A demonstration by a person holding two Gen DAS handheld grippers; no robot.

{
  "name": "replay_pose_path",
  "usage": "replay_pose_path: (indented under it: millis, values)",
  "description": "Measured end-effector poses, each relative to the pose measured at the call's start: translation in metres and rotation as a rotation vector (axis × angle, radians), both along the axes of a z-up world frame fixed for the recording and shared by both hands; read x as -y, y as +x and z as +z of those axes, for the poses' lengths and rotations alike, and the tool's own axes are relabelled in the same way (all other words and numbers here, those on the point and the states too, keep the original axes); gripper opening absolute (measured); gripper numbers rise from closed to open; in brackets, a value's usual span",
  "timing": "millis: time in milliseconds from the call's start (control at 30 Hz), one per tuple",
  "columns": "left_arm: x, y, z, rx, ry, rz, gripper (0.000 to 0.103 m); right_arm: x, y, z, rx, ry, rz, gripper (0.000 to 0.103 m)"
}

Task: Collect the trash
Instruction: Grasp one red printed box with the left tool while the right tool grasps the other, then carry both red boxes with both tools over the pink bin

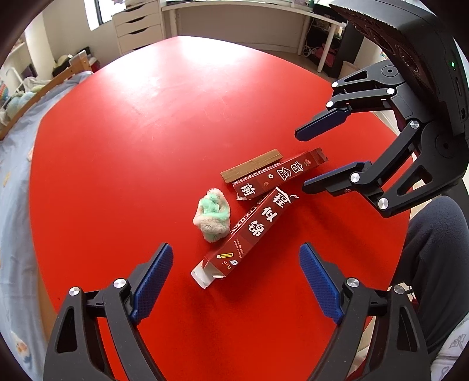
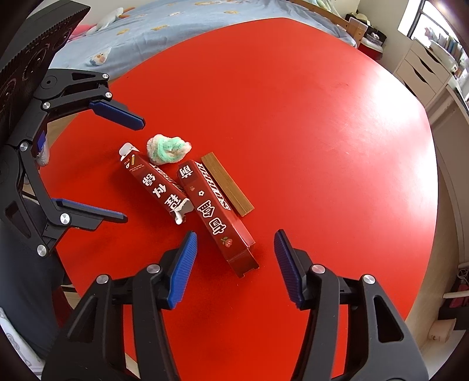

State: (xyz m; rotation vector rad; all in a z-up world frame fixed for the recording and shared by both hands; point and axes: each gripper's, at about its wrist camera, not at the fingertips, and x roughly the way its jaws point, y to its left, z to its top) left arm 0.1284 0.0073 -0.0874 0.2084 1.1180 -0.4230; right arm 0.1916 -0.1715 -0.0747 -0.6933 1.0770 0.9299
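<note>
Two torn dark red carton pieces with white Chinese print lie on the red table (image 1: 146, 132). The near piece (image 1: 249, 231) lies just ahead of my open, empty left gripper (image 1: 236, 263). The far piece (image 1: 278, 174) lies below my right gripper (image 1: 303, 162), which is open and empty. In the right wrist view the right gripper (image 2: 234, 249) straddles the end of that piece (image 2: 217, 217); the other piece (image 2: 155, 181) lies left of it, near the left gripper (image 2: 134, 170). A crumpled green-and-white fuzzy wad (image 1: 212, 217) (image 2: 167, 148) and a flat brown wooden strip (image 1: 252, 168) (image 2: 227, 183) lie beside the cartons.
A bed with a light blue sheet (image 1: 14, 181) (image 2: 176, 26) runs along one side of the table. A white drawer unit (image 1: 137, 26) (image 2: 422, 73) and a white desk (image 1: 240, 6) stand beyond the far edge. The person's dark-clothed leg (image 1: 433, 263) is at the table's near edge.
</note>
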Motion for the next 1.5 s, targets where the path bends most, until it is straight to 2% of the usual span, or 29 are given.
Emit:
replay_pose_path:
  millis: [300,433,500,600,667,1067,1500]
  values:
    - [0.003,0.002,-0.002,-0.012,-0.010,-0.012,0.054,-0.002,-0.001,-0.002,-0.017,0.003,0.004,0.029]
    - [0.006,-0.001,0.000,-0.018,-0.004,-0.014,0.046,-0.003,-0.004,-0.002,-0.017,-0.005,0.009,0.024]
    - [0.006,-0.003,0.001,-0.021,-0.004,-0.015,0.033,-0.003,-0.007,-0.001,-0.017,-0.005,0.013,0.021]
    - [0.006,-0.004,0.001,-0.032,0.003,-0.023,0.022,-0.003,-0.010,-0.001,-0.013,-0.007,0.018,0.017]
    - [0.008,-0.008,0.002,-0.033,0.010,-0.027,0.019,-0.003,-0.011,0.000,-0.013,0.001,0.016,0.016]
    - [0.007,-0.023,0.013,-0.015,-0.026,-0.002,0.016,0.005,-0.021,0.014,-0.006,0.050,-0.010,0.015]
    - [0.004,-0.041,0.032,0.029,-0.074,0.112,0.016,0.033,-0.034,0.037,0.009,0.128,-0.097,0.015]
